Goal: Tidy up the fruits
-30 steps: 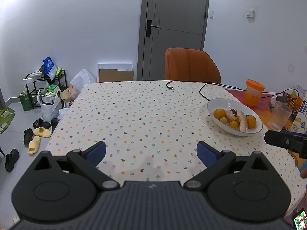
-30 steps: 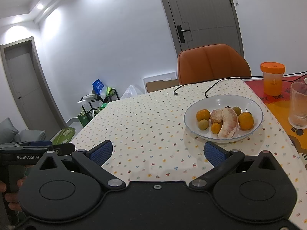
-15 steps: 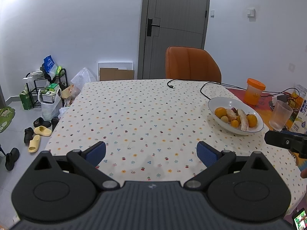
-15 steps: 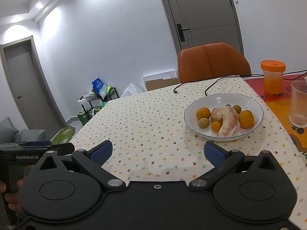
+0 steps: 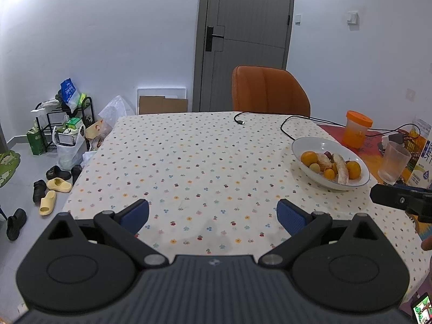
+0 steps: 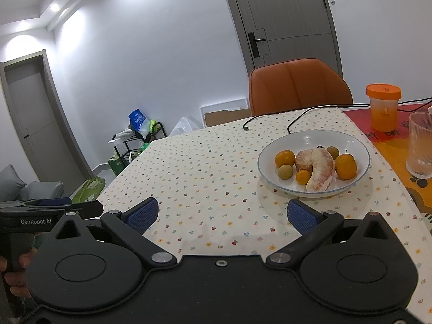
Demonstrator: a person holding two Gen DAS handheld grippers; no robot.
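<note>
Left gripper [image 5: 213,213], right gripper [image 6: 222,213]: black bodies, blue ribbed pads [image 6: 142,214], silver pivot screws [image 6: 161,257]; white "GenRobot.AI" lettering [image 6: 35,221] is borne.

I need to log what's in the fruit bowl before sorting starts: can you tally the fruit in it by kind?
Round orange citrus fruits: 3
Small greenish-yellow round fruits: 2
Peeled pale pink pomelo pieces: 2
Small dark fruit, mostly hidden: 1
Total: 8, all in the white shallow bowl.
</note>
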